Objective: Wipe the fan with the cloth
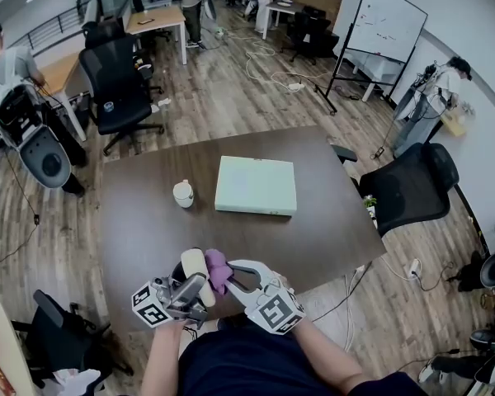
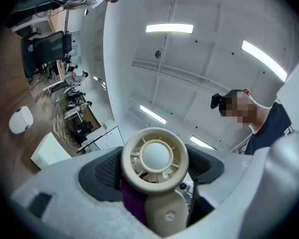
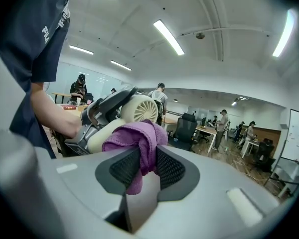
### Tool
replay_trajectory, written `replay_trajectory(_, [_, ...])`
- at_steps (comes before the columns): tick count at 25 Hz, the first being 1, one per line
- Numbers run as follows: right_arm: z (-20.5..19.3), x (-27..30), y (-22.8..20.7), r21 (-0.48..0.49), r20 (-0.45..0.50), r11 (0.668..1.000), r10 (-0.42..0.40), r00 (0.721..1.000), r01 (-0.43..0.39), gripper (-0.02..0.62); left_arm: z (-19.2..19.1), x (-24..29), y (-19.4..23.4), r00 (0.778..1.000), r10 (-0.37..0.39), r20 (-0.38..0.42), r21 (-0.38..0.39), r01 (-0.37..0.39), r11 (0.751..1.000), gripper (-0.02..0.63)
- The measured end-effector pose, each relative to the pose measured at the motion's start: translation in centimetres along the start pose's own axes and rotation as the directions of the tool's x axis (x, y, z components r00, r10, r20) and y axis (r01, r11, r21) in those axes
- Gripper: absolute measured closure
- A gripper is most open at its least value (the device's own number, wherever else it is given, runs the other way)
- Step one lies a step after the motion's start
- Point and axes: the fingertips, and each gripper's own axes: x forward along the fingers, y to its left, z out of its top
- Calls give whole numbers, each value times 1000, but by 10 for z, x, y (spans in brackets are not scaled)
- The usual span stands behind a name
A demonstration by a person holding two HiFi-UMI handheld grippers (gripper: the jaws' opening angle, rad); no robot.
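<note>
A small cream hand-held fan (image 1: 195, 269) is clamped by its handle in my left gripper (image 1: 191, 280), held up over the near edge of the brown table (image 1: 140, 221). In the left gripper view the fan's round head (image 2: 155, 159) faces the camera, tilted up toward the ceiling. My right gripper (image 1: 228, 275) is shut on a purple cloth (image 1: 218, 269), which is bunched between its pads (image 3: 139, 158) and pressed against the fan's body just below the head (image 3: 138, 108). The purple cloth (image 2: 132, 198) shows behind the fan's handle.
On the table lie a flat pale green box (image 1: 256, 185) and a small white cup-like object (image 1: 183, 193). A black office chair (image 1: 412, 186) stands at the table's right, another (image 1: 115, 89) at the far left. People work at desks in the background.
</note>
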Motion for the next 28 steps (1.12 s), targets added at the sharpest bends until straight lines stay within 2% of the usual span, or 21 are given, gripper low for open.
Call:
replay_trajectory(6, [3,-1,-18,2,13,999,-48,999,48,489,-13,4,-3,998,-21,-62,23,22,999,225])
replay_trajectory(12, [10,0,-27,-5,13,997,-71,997,71,489,-23,3,-5,989,-13,-147,115,30,993,225])
replay_trajectory(19, [13,3,-34,-22,4,997,-78,997,78,489,-35,-1,-12,971,-40,-236,126,71,989,224])
replay_trajectory(28, [16,2,-38,-163,-16,985,-66,998,63,489,-51,-6,-22,940,-74,-332,125,122,985,225])
